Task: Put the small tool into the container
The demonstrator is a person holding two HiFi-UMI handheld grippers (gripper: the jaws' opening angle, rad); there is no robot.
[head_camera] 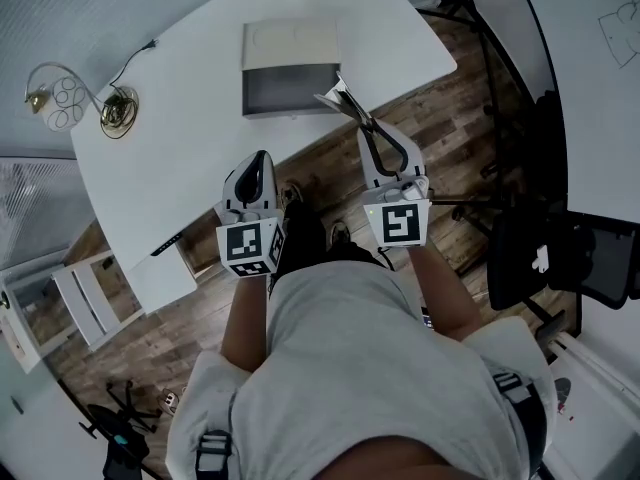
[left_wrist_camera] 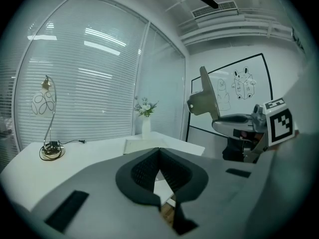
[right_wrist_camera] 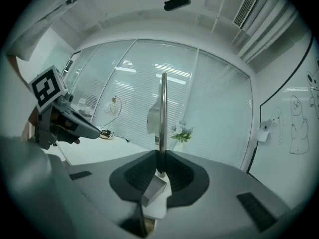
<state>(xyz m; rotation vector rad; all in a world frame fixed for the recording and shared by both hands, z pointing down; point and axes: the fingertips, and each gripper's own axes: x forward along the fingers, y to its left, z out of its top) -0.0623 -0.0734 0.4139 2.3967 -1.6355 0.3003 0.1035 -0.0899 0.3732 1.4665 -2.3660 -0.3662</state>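
Right claw [right_wrist_camera: 159, 163] is clamped on the lower end of the small tool [right_wrist_camera: 162, 108], a thin metal blade standing tall above the pads, in the air just short of the container [head_camera: 290, 93] on the white surface [head_camera: 190, 128]. Left claw [left_wrist_camera: 159, 156] is pressed together, empty. Risk: so narrow a hold may let the blade pivot, catch the container's rim and fall to the floor.

I observed the small tool [head_camera: 343, 103], a thin flat metal blade, clamped upright in the right gripper [head_camera: 366, 133], its tip at the container's near right corner. The container [head_camera: 290, 68], a rectangular box with a pale far half and a dark grey near half, rested on the white table [head_camera: 190, 158].
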